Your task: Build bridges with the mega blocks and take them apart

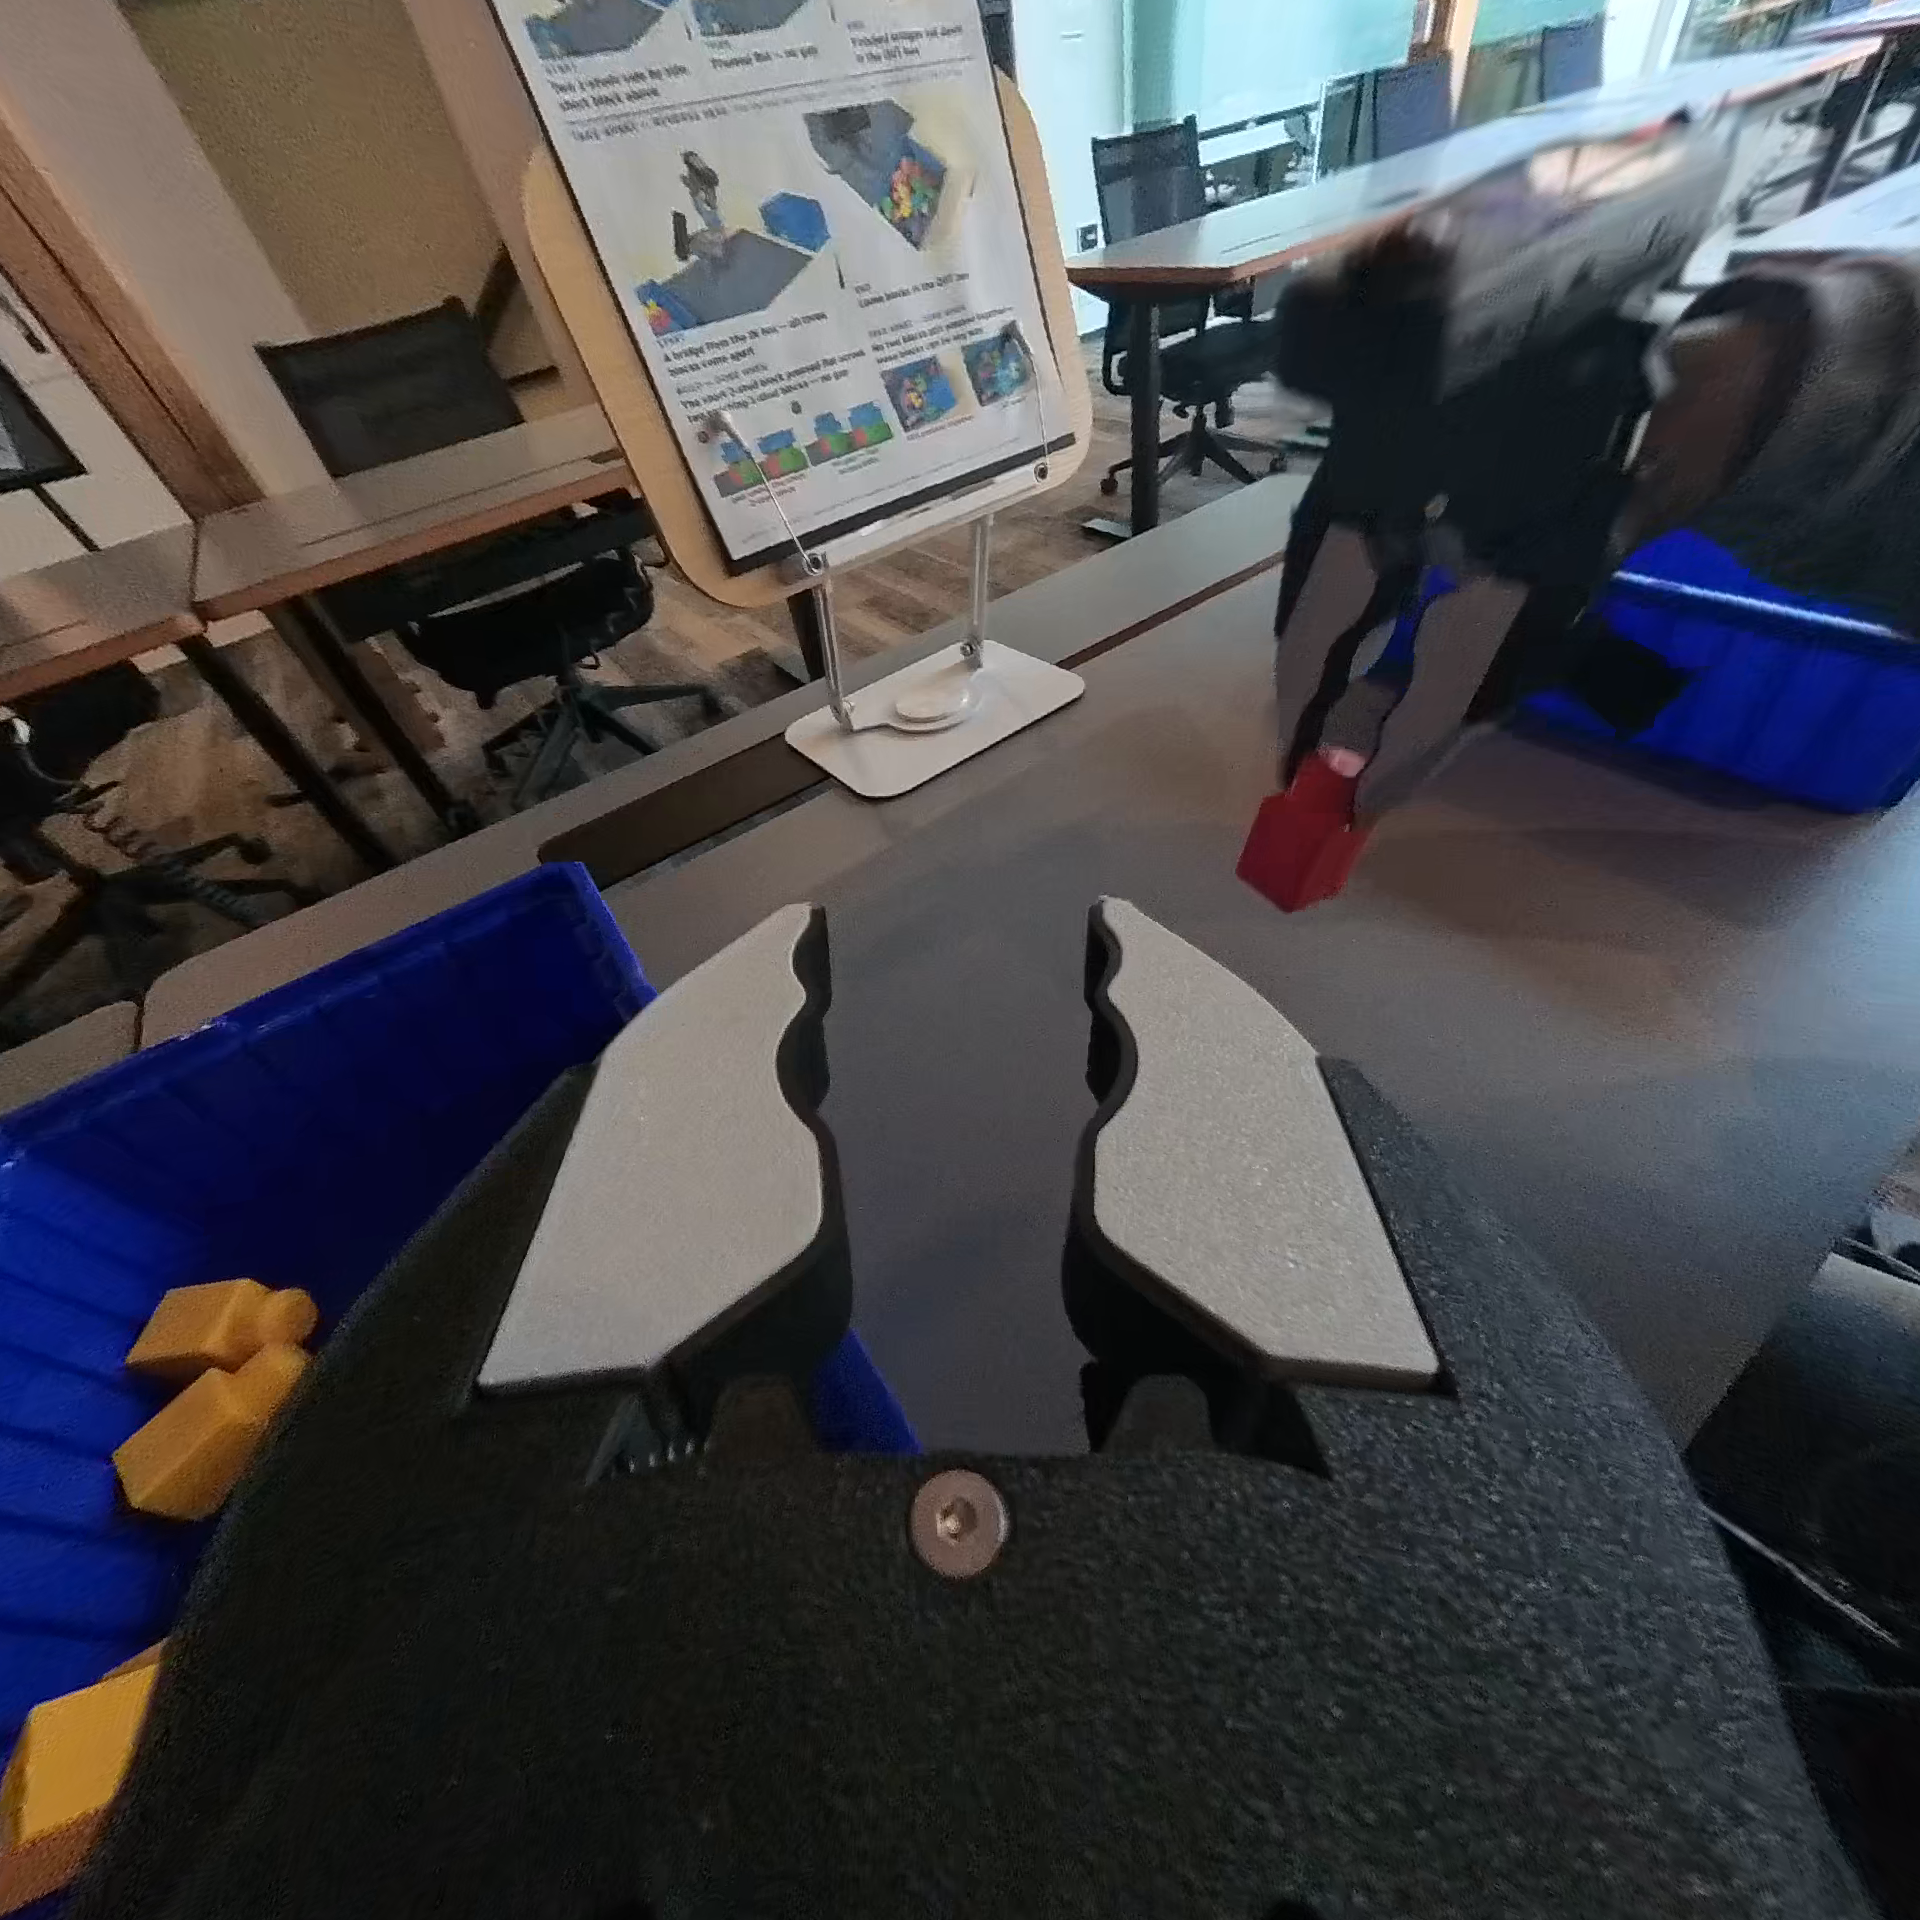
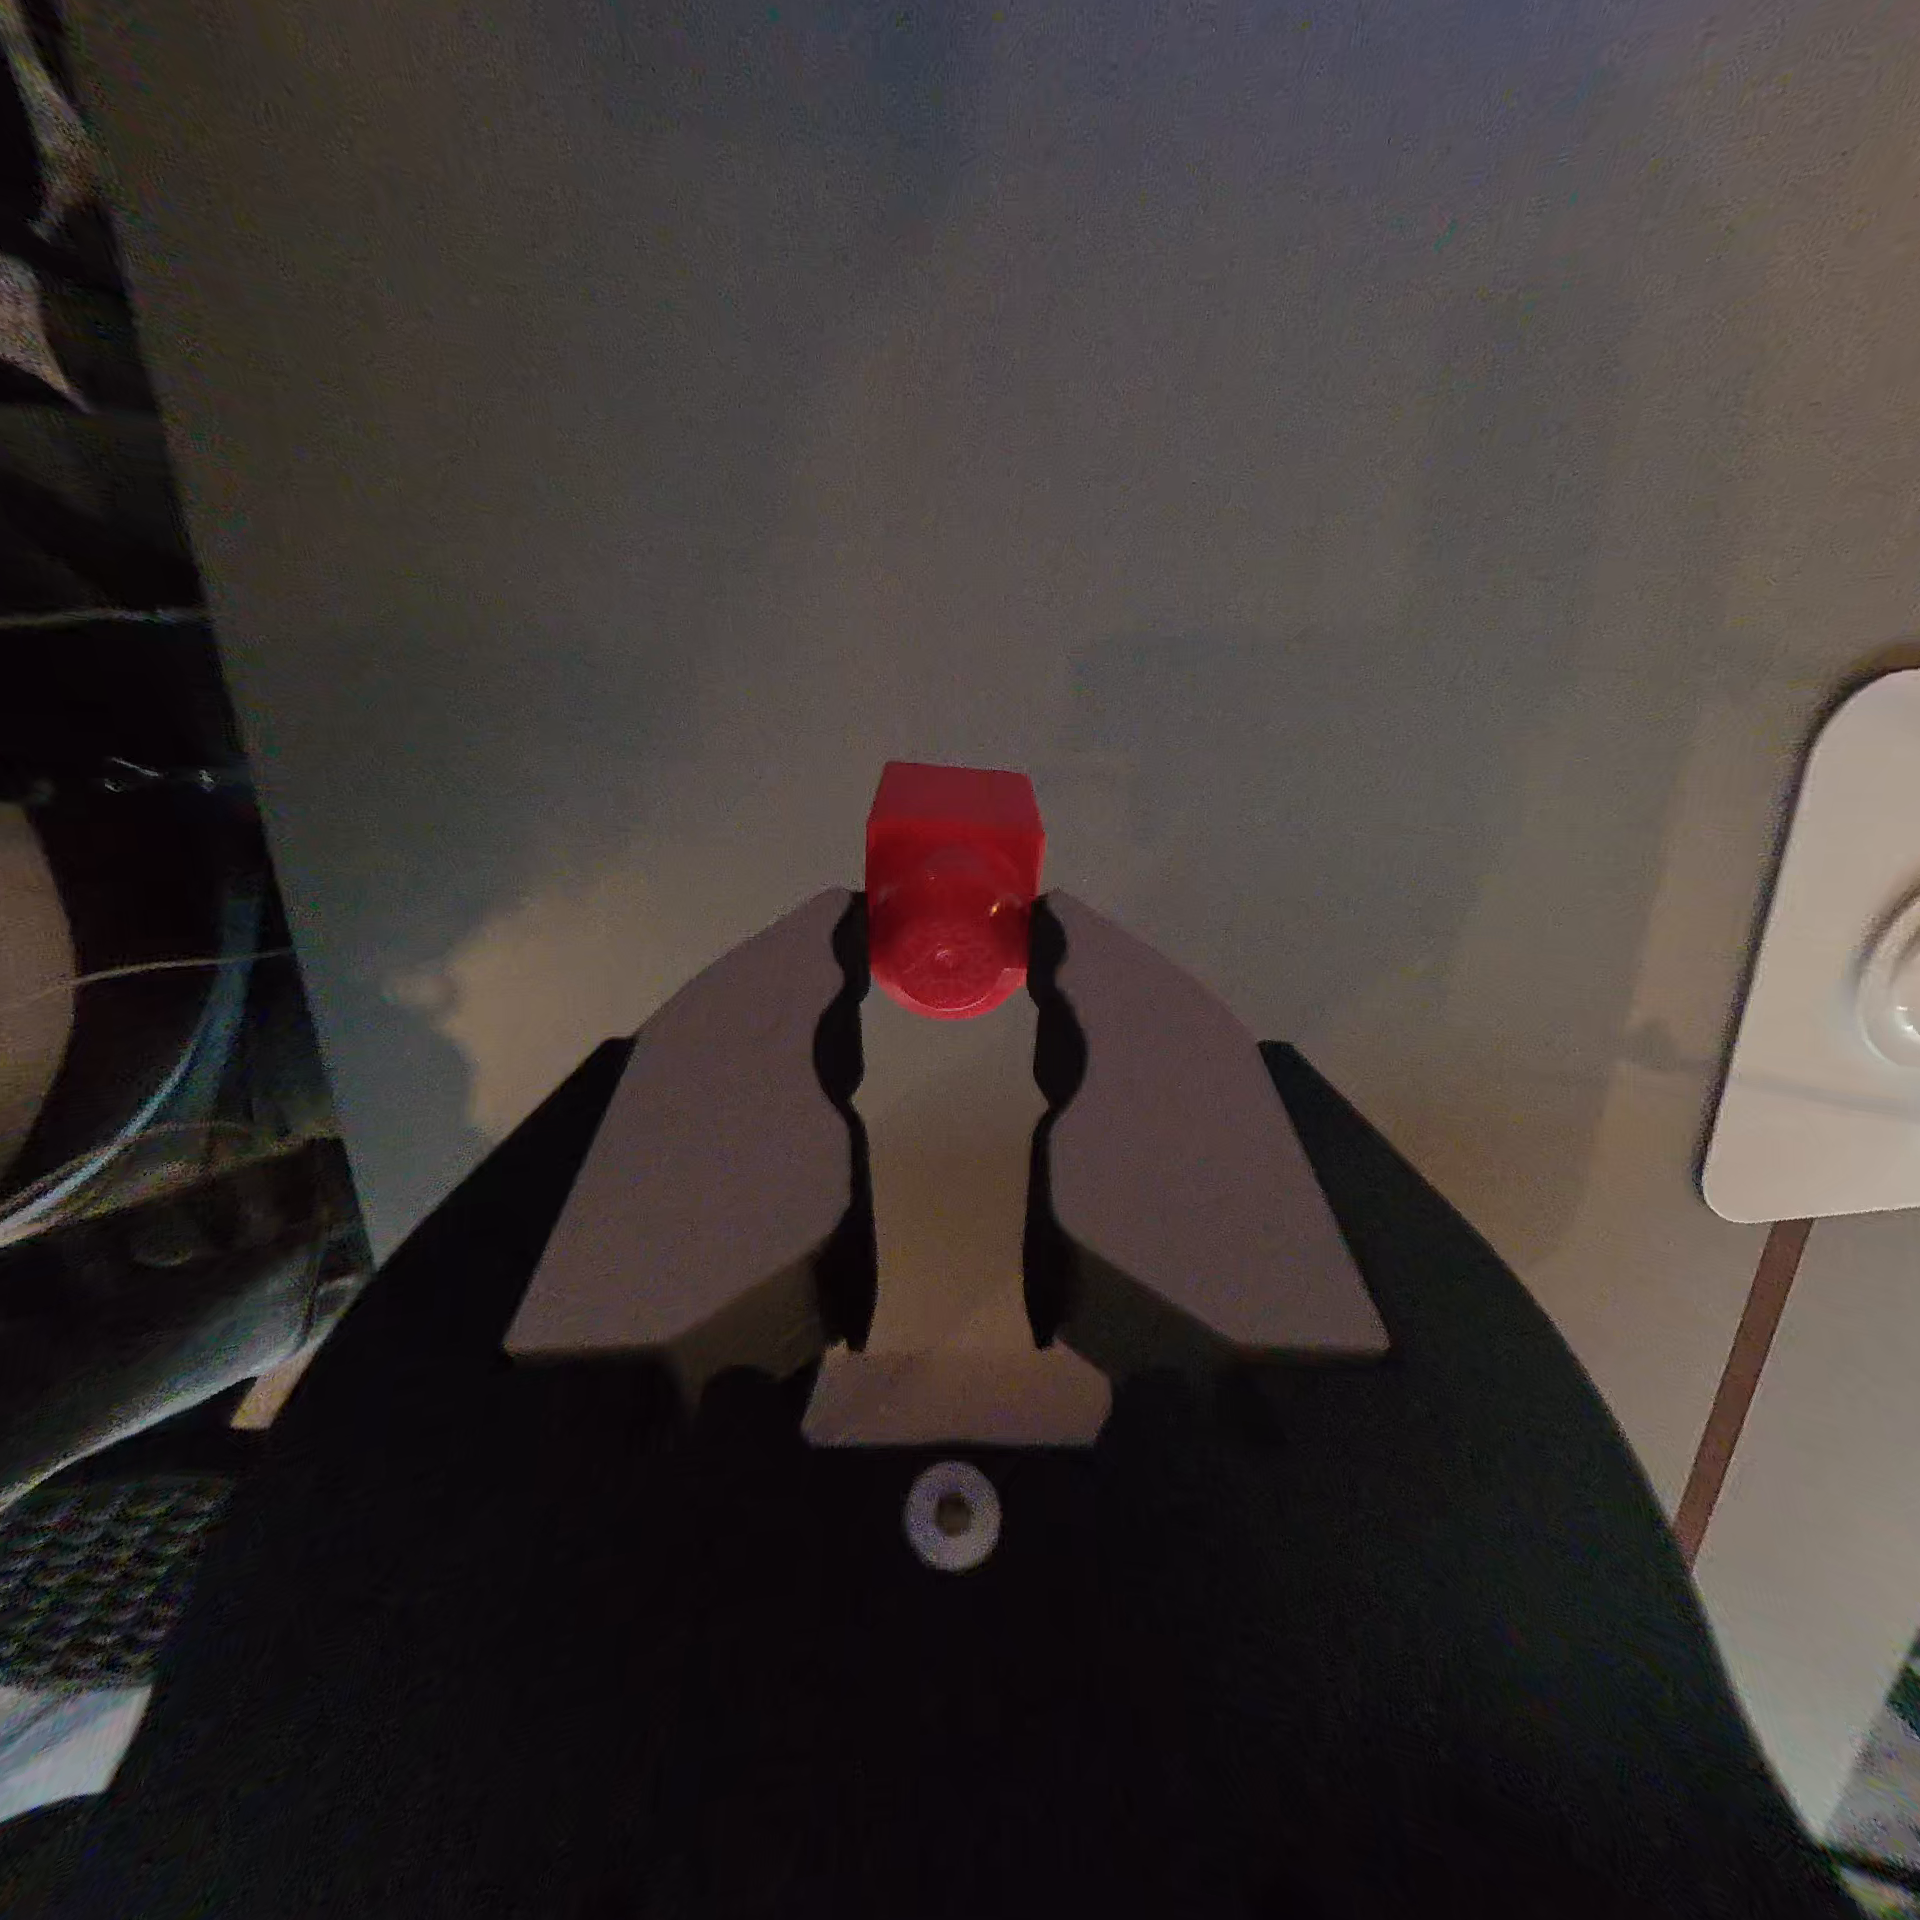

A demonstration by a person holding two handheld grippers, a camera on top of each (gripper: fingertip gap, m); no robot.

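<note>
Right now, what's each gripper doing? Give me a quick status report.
Left gripper open, empty, beside the blue bin. Right gripper shut on red block, over the table. Nothing in the way.

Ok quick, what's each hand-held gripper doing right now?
Left hand-held gripper: open, empty, beside the blue bin.
Right hand-held gripper: shut on the red block.

1. I'm working in an open office: rows of long desks [image 1: 1299, 223] run past my dark table [image 1: 1558, 1039].
2. Black swivel chairs [image 1: 1184, 270] on castors sit at those desks.
3. Glass partitions [image 1: 1226, 62] close off the far side.
4. A printed instruction sheet [image 1: 800, 260] on a stand and blue bins [image 1: 343, 1049] of blocks mark this table as a data-collection station.
</note>
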